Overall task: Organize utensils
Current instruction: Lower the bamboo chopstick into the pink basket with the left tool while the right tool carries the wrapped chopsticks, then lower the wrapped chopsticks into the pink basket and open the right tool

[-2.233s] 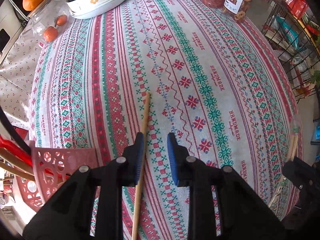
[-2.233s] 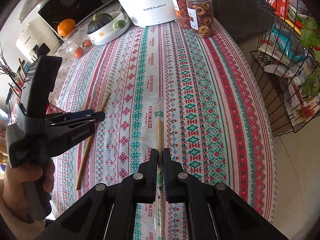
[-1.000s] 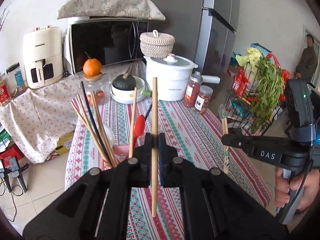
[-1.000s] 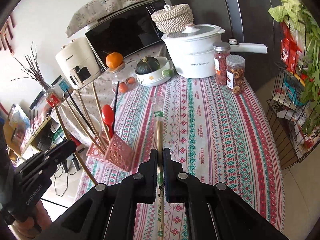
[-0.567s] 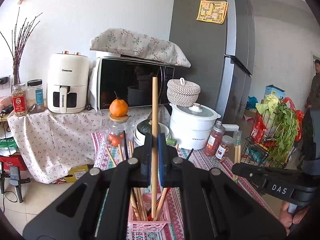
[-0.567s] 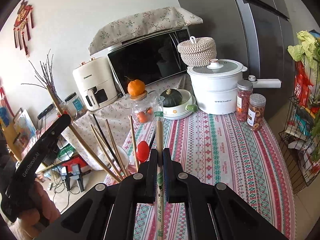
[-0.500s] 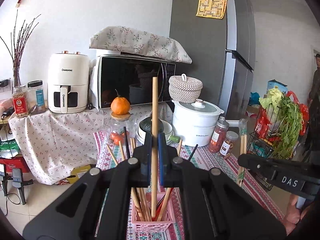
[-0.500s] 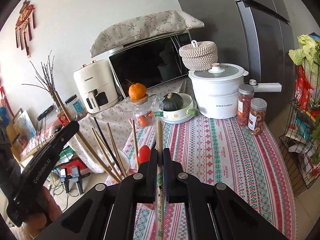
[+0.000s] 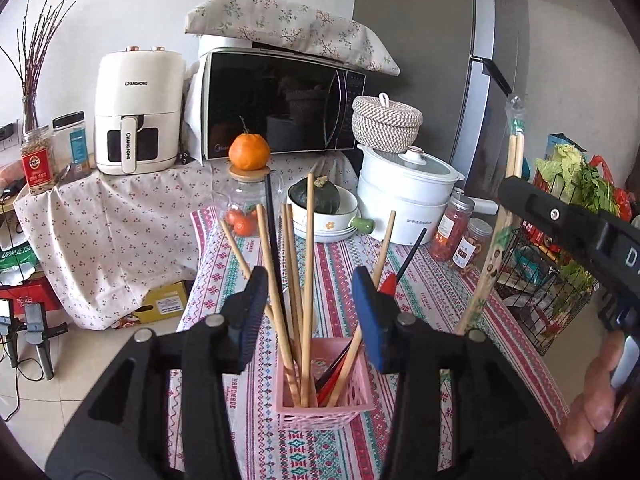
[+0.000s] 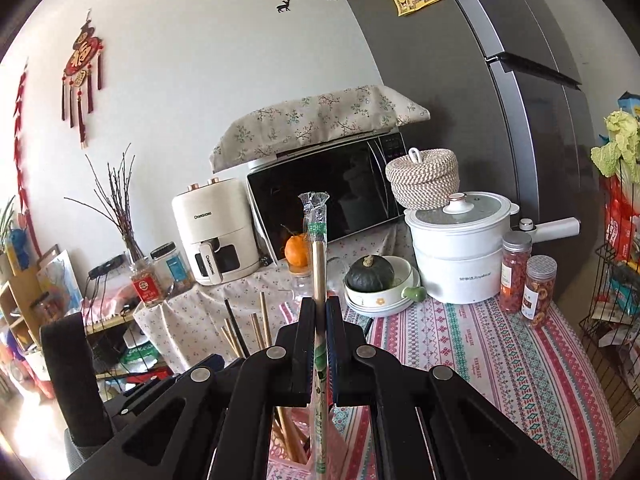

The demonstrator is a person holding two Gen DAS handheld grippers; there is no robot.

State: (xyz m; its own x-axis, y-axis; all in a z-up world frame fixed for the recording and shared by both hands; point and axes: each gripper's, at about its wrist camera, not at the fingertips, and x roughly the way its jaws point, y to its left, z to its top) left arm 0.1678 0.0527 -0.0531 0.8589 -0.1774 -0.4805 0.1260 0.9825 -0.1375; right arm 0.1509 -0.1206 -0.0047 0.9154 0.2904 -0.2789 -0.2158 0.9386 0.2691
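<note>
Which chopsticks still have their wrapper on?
The wrapped chopsticks clamped in the right gripper; those standing in the pink basket are bare.

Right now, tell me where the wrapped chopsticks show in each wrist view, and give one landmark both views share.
Left wrist view: the wrapped chopsticks stand upright at the right edge, clamped by the right gripper.
Right wrist view: dead centre, rising from between the shut jaws, above the pink basket.
Shared landmark: the orange before the microwave.
</note>
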